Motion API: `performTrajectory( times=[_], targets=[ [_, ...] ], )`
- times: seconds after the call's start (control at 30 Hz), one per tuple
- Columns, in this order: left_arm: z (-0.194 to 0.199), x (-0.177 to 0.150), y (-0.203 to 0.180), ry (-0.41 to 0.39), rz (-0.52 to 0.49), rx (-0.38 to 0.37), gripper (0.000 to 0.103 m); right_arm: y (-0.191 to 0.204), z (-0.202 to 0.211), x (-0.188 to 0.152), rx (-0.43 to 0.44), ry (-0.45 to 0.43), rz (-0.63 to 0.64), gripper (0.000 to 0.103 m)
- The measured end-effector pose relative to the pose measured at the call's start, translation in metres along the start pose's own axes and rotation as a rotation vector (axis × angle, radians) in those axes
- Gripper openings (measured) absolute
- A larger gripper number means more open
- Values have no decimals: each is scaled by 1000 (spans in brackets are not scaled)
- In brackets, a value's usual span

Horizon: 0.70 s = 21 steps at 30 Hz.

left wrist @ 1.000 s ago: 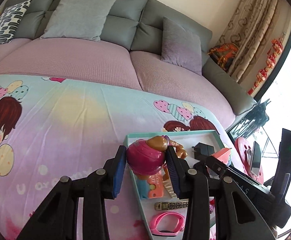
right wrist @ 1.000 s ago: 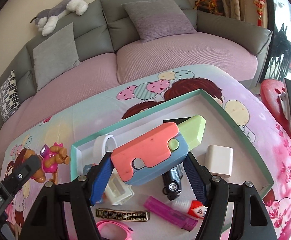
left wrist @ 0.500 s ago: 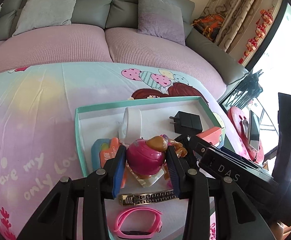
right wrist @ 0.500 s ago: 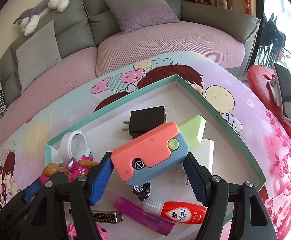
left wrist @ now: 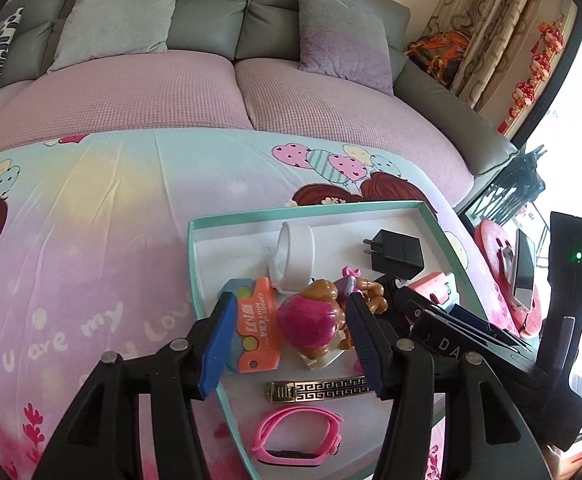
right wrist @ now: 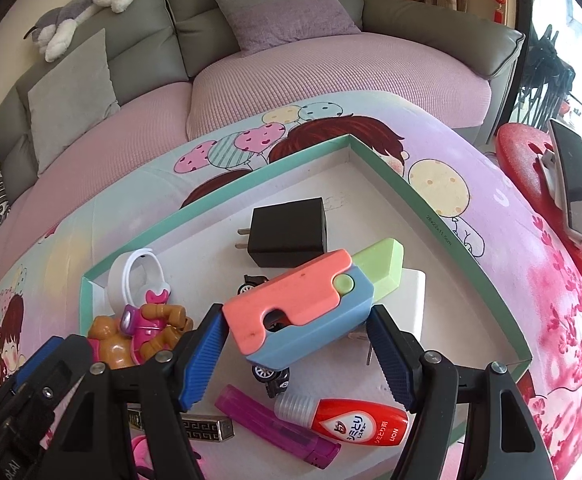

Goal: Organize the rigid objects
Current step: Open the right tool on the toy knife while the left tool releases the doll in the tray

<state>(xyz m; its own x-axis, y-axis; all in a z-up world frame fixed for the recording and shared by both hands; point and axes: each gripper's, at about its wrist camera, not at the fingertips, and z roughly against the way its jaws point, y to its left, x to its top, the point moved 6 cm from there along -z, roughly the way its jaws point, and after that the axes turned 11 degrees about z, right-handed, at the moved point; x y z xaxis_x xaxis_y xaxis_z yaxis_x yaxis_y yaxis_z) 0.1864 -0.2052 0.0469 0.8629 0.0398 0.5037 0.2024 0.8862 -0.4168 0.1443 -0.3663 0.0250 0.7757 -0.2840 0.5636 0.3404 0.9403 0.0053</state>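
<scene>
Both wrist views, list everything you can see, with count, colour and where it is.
box: 1, teal rim, white inside, on cartoon bedsheet
charger: 1, black, box middle
white plug block: 1, under folding toy
ring stand: 1, white, box left
toy figure: 1, magenta and brown, between left fingers
folding toy: 1, coral, blue, green
toy car: 1, black
bottle: 1, red
lighter: 1, purple
patterned bar: 1, gold and black
wristband: 1, pink
sofa: 1, grey
left gripper: opening
right gripper: clamping folding toy
</scene>
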Motion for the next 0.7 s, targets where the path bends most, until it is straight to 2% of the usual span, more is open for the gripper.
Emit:
performTrajectory(
  times=[0.07, 0.13, 0.2, 0.27, 0.4, 0.57, 0.7],
  targets=[
    [3, 2, 8, -8, 26, 38, 67, 1, 0, -1, 2, 1, 5, 78],
    [7, 5, 18, -18, 52, 86, 71, 0, 0, -2, 9, 4, 0, 88],
    [10, 7, 28, -30, 78, 126, 84, 0, 0, -4, 14, 9, -2, 90],
    [13, 8, 39, -40, 106, 164, 89, 0, 1, -5, 15, 12, 0, 91],
    [18, 8, 61, -55, 157, 238, 89, 5, 6, -6, 34, 6, 12, 103],
    [22, 6, 79, -63, 200, 293, 90, 16, 14, -7, 49, -6, 42, 103],
    [24, 3, 88, -79, 233, 308, 92, 21, 16, -9, 51, -3, 62, 103]
  ],
)
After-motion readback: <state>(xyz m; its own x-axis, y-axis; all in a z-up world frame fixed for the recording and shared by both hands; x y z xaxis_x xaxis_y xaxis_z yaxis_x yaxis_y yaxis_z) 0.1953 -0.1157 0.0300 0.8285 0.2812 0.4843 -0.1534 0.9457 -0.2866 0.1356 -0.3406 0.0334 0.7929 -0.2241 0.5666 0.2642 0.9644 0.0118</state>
